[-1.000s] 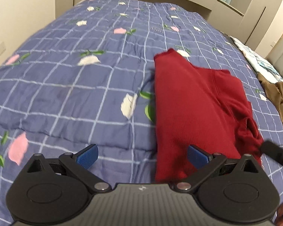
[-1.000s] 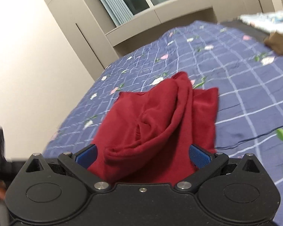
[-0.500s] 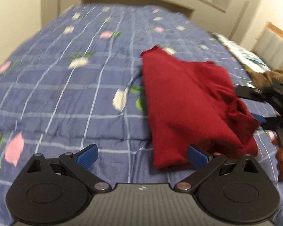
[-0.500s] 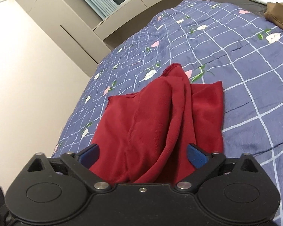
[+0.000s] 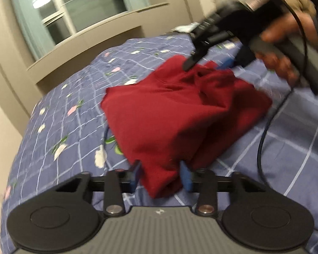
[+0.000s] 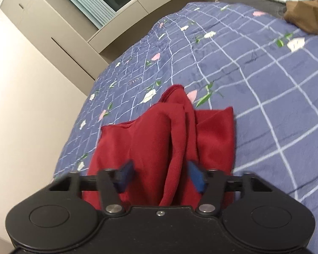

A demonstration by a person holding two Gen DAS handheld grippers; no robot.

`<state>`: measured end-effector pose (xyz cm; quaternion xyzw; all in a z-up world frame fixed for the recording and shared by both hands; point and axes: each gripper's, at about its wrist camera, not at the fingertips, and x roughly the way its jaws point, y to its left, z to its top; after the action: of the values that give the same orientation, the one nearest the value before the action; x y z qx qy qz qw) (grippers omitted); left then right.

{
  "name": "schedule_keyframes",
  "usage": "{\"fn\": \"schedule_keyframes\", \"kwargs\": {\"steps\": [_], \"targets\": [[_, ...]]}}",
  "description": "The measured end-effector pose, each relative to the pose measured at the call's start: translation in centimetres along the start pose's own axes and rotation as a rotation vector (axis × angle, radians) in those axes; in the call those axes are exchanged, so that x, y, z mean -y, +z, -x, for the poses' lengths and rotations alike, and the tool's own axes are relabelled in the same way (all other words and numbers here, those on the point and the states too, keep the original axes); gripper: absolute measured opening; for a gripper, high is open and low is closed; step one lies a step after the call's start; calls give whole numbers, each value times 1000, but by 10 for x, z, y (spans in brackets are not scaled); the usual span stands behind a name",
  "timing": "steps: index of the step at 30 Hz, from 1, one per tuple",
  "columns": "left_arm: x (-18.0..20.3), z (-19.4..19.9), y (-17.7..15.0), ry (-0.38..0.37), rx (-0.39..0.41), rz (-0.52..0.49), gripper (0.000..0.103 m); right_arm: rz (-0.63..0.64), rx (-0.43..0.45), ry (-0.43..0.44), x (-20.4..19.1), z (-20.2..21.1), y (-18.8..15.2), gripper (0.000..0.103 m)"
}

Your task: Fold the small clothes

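Both grippers had just been closing on the red garment (image 5: pixel 180 114), mid-bed (image 6: pixel 265 67): left gripper (image 5: pixel 160 176) clamped its near corner, right gripper (image 6: pixel 159 175) bunched folds w/ pads not clearly pressing. Soft, light knit, probably droops; best held at corners/edges

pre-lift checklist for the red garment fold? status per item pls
1. Left gripper on cloth: ok; jaws have just been closing, with a corner of the red garment bunched between the blue pads.
2. Right gripper on cloth: cannot tell; jaws have just been closing, a rolled fold lies between the pads, contact unclear.
3. Layers flat: not ok; the garment is ridged down the middle.
4. Bedspread caught in either grip: cannot tell.
5. Cable clear of garment: ok, beside it.
6. Brown garment out of the way: ok.
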<state>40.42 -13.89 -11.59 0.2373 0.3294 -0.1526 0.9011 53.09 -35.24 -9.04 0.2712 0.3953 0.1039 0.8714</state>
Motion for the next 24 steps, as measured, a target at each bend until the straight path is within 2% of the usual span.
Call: {"fn": "schedule_keyframes", "kwargs": {"steps": [1, 3, 8, 14, 15, 16, 19, 21, 22, 23, 24], "targets": [[3, -1, 0, -8, 2, -19, 13, 17, 5, -10, -2, 0, 2, 16], [5, 0, 3, -2, 9, -24, 5, 71, 26, -11, -7, 5, 6, 11], [-3, 17, 4, -19, 62, 0, 3, 220, 118, -18, -17, 32, 2, 10], [13, 4, -6, -46, 39, -136, 3, 144, 55, -95, 21, 14, -15, 10], [13, 3, -6, -50, 37, -133, 4, 126, 62, -87, 24, 15, -16, 11], [11, 3, -5, -59, 37, -123, 5, 118, 73, -87, 23, 18, -17, 17], [-4, 6, -5, -111, 38, -59, 18, 209, 102, -156, 6, 29, -20, 37], [-15, 10, -5, -143, 35, 12, 52, 302, 122, -177, -11, 39, -26, 49], [-22, 14, -5, -152, 40, 61, 59, 346, 131, -173, -21, 45, -31, 67], [-28, 16, -5, -157, 42, 104, 69, 389, 142, -169, -32, 51, -36, 76], [-35, 19, -5, -166, 39, 158, 74, 432, 154, -154, -41, 56, -43, 76]]}}
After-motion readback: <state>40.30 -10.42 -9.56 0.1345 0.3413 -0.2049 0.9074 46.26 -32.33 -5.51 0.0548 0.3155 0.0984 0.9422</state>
